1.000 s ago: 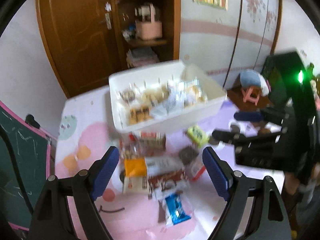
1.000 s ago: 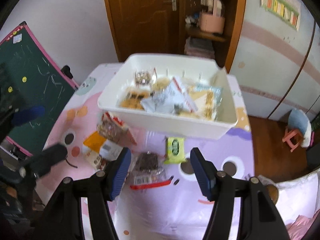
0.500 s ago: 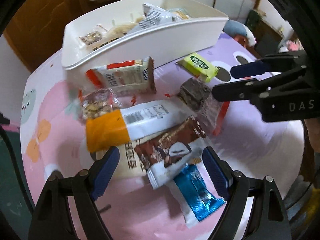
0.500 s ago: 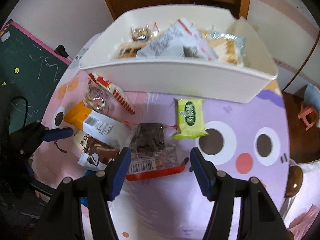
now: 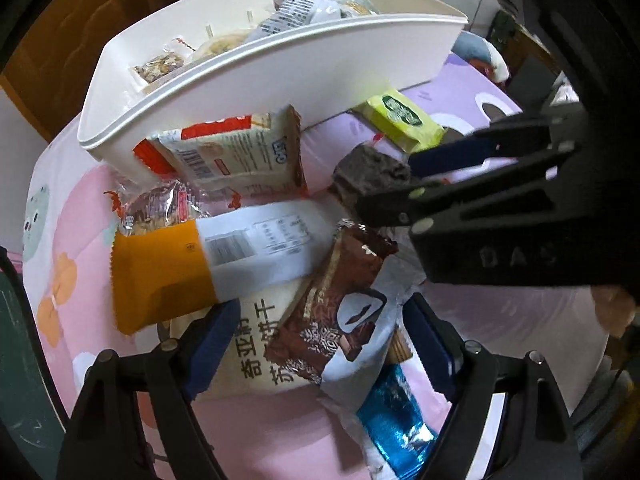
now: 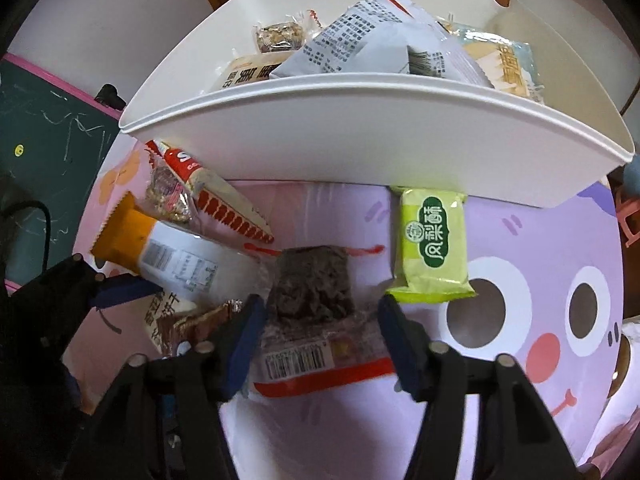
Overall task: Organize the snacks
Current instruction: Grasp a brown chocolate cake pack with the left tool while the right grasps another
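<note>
A white bin (image 5: pixel 256 76) (image 6: pixel 360 136) holds several snack packs. Loose snacks lie on the table in front of it. My left gripper (image 5: pixel 316 344) is open, its fingers on either side of a brown chocolate pack (image 5: pixel 336 320) that lies on a cream biscuit pack (image 5: pixel 256 348). My right gripper (image 6: pixel 320 332) is open around a clear-wrapped dark brownie (image 6: pixel 312 288), which also shows in the left wrist view (image 5: pixel 372 172). The right gripper shows in the left wrist view (image 5: pixel 452 168).
An orange-and-white pack (image 5: pixel 192 264), a red-and-white cracker pack (image 5: pixel 236 152), a small nut bar (image 5: pixel 160 208), a blue pack (image 5: pixel 396 428) and a green pastry pack (image 6: pixel 432 240) lie on the pink and purple cartoon tablecloth (image 6: pixel 520 240). A chalkboard (image 6: pixel 44 120) stands at the left.
Both grippers have come down and forward, close to the loose snacks. The left one now straddles the chocolate pack, the right one the brownie. Both stay open.
</note>
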The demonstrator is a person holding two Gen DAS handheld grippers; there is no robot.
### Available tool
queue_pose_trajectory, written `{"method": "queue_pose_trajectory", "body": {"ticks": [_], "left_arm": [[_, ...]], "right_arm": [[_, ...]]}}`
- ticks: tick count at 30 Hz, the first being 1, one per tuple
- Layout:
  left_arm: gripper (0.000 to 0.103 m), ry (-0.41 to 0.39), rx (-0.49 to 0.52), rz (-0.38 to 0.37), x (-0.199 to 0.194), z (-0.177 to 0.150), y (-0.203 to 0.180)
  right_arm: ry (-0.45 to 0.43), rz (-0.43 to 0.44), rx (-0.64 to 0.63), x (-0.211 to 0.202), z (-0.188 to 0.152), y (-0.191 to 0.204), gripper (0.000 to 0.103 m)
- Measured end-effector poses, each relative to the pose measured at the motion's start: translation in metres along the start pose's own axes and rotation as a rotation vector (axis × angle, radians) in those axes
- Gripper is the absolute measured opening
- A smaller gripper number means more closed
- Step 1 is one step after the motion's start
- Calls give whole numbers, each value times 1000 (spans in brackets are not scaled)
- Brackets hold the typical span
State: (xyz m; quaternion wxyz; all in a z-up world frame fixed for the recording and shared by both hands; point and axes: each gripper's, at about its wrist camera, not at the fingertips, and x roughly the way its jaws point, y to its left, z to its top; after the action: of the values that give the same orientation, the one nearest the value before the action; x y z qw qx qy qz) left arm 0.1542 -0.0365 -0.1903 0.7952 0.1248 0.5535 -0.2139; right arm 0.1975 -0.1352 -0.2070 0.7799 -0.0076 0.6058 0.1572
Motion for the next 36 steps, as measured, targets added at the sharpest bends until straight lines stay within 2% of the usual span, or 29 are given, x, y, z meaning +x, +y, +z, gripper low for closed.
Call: {"method": "queue_pose_trajectory", "body": {"ticks": [2,4,6,7,8,9,12,15,19,21,22,23,25,26,29,34,36], "left_arm": [[73,-10,-3,5,0,1,-1],[63,-18,-2,14,0,3,-2],[48,-29,-8,24,-1,4,-5],[46,-31,-17,16,-1,4,-5],[39,-36,-30,2,-2,3,-5],[36,-40,-52,-7,-4,2,-4],[34,-45,-92,-2,-6,1,-2],[33,-58,-138,-8,-10,-9,2],[32,-89,-212,-15,-21,-21,9],[32,-108,-259,-27,-29,-29,15],[32,-116,-275,-32,-32,-32,17],[32,-125,-291,-41,-36,-34,20],[32,-140,-320,-58,-43,-38,22],[32,-148,-333,-67,-47,-41,24],[32,-157,-366,-93,-54,-47,28],[32,-157,-394,-119,-57,-53,32],[32,-158,-404,-125,-57,-55,35]], "right_arm": [[-1,18,-4,2,-1,0,39],[0,30,-15,1,-4,1,35],[5,33,-32,1,-8,3,16],[12,48,-32,0,-11,2,10],[9,61,-24,-1,-13,0,2],[7,77,-13,-4,-17,-3,0],[13,42,-2,-6,-23,-10,0],[16,56,11,-10,-32,-19,0],[-26,58,-2,-23,-34,-23,1],[-47,64,-1,-28,-29,-23,5],[-61,68,-9,-31,-25,-21,14],[-72,69,-16,-32,-19,-20,28],[-106,42,-33,-36,-13,-16,47],[-124,23,-40,-36,-11,-15,51],[-147,-5,-82,-31,1,-10,52],[-79,-84,-157,-9,13,0,53],[-81,-83,-175,-7,15,1,53]]}}
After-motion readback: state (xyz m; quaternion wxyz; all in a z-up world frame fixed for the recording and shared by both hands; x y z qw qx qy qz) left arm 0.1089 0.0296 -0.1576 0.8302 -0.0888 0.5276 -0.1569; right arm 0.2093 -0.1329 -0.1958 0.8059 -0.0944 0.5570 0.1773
